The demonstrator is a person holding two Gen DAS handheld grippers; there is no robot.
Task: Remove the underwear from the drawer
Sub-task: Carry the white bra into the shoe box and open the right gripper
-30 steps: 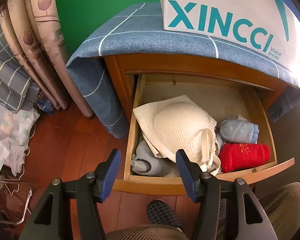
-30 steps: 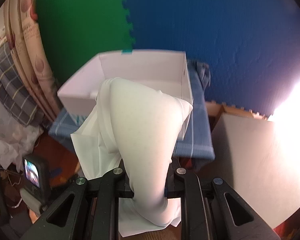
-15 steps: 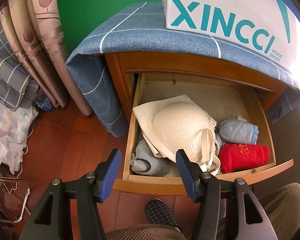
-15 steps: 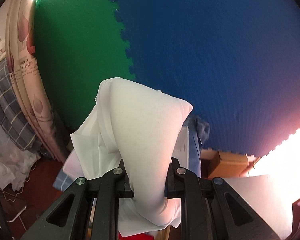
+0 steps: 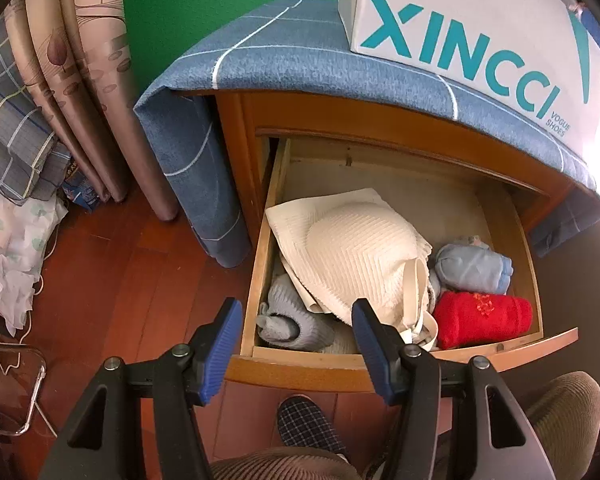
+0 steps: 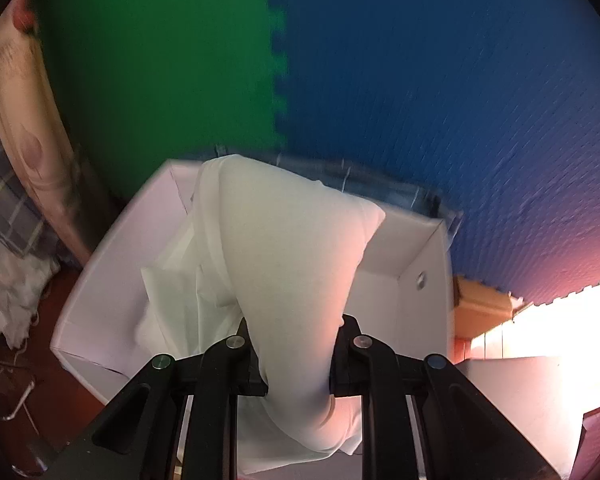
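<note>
The white underwear (image 6: 284,264) is out of the drawer and up in the air, pinched in the right gripper (image 6: 298,356), whose jaws are clamped tight on the bunched cloth. The garment stands up in a pale hump ahead of the fingers and drapes down below them. Behind it sits an open white shoebox (image 6: 112,280), its inside bare where it shows, its near rim under the hanging cloth. The box rests on a blue checked cloth (image 6: 380,184), with a green and blue foam mat wall (image 6: 420,80) behind. The view is smeared.

Down at the wooden drawer (image 5: 300,364), pulled well out of the nightstand (image 5: 236,160), the left gripper (image 5: 298,344) hovers over the front edge with its blue-padded jaws wide apart and nothing between them. Inside, a cream ribbed bra (image 5: 356,256) fills the left and middle, lapping towards the left wall. A grey-blue rolled sock (image 5: 288,316) is tucked into the front left corner, a red roll (image 5: 484,320) lies against the front right edge and a light blue roll (image 5: 472,268) just behind it. The back of the drawer is bare board. The box (image 5: 480,32) marked XINCCI stands on the cloth above. A checked slipper (image 5: 304,424) is planted on the floor just in front of the drawer.
</note>
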